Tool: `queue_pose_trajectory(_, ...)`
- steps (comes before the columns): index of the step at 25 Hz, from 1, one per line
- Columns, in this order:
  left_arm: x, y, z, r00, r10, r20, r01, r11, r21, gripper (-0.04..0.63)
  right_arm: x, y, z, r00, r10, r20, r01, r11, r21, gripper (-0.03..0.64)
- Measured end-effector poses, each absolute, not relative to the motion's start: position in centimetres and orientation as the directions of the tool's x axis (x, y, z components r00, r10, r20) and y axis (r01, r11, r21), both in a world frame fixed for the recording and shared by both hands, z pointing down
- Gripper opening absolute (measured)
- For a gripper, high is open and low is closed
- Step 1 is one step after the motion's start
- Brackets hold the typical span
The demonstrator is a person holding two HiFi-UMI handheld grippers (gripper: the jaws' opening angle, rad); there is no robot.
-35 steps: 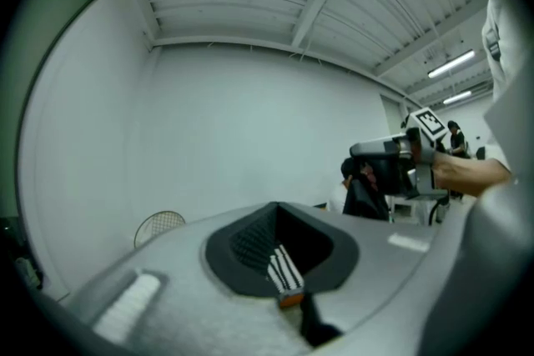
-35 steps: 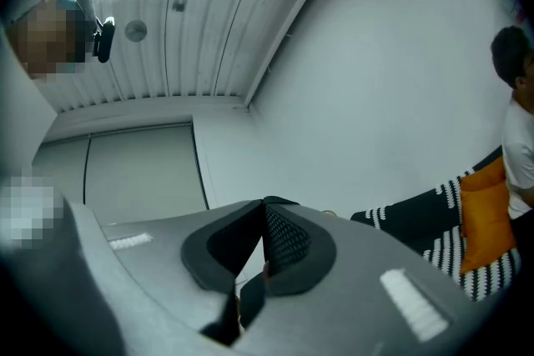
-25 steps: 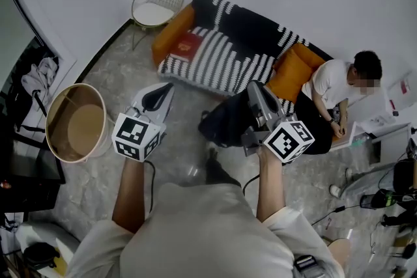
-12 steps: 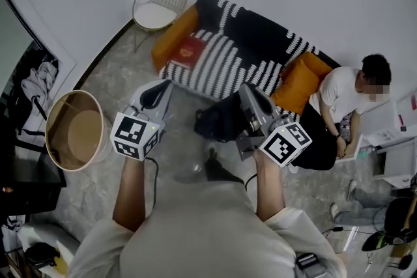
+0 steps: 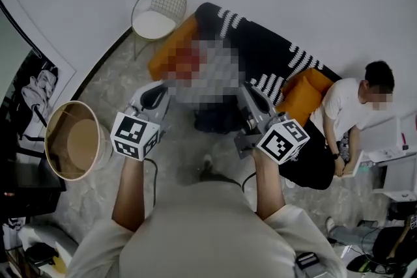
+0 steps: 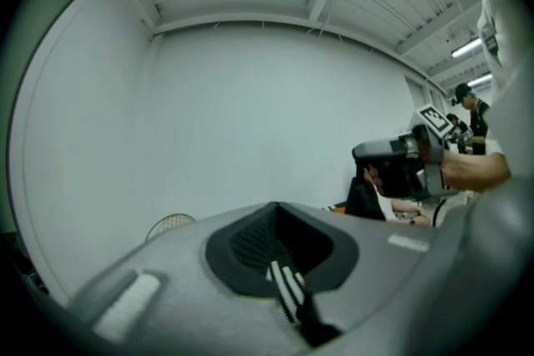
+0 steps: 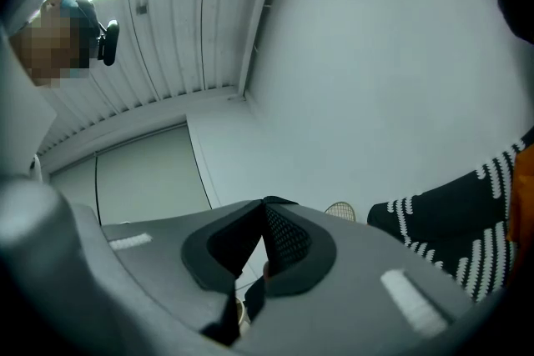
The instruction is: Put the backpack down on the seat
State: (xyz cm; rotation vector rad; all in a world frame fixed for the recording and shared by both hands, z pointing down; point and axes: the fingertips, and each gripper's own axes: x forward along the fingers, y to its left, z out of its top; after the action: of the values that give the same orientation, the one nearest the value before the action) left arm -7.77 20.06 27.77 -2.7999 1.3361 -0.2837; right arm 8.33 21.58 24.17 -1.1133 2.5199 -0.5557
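Far left: a black-and-white picture (image 5: 32, 91) leaned at the wall, with a round tan basket (image 5: 71, 140) on the floor (image 5: 104, 84) just beside it.

Chair: a gold wire chair (image 5: 156, 6) with a white seat pad stood at the wall, just off the sofa's left end.

Left claw: the left claw (image 5: 161, 89) was pressed together with nothing pinched (its own view showed the pads meeting, with just a sliver of black-and-white stripes peeking through low down). It pointed toward the sofa, out over bare floor.

Backpack: the black backpack (image 5: 215, 119) hung in the air between the two claws. It was over the floor right at the sofa's front edge, so not on the seat yet. The left gripper view showed it dangling under the right claw.

Sofa: the sofa (image 5: 260, 52) had orange cushions under a black throw with white stripes. Part of the seat was blurred out, so I can't say what lay there.

Right claw: the right claw (image 5: 245, 90) was clamped tight, pinching the backpack by its top. Whether that was a handle or a strap, I couldn't make out. It pointed at the sofa too, tipped a little upward.

Far right: a person (image 5: 352, 107) in a white tee and dark trousers sat by the sofa's right end. They were next to an orange cushion (image 5: 301, 96), well clear of both claws.
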Motion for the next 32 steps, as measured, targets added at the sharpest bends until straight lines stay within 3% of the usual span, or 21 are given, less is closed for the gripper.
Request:
queue_pose_trajectory(17, 0.2, 7.2, 28.5, 0.573, -0.803, 0.161, -0.801, -0.591, -0.097, 0.002, 16.1, 8.4, 23.7, -0.678, -0.716, -0.166, -0.575, 0.657, -0.487, 0.006)
queue_pose_trajectory(32, 1.5, -1.5, 30.4, 0.586, -0.792, 0.169, -0.793, -0.604, -0.079, 0.002, 18.1, -0.8, 25.6, -0.653, -0.744, -0.144, -0.593, 0.62, -0.513, 0.006)
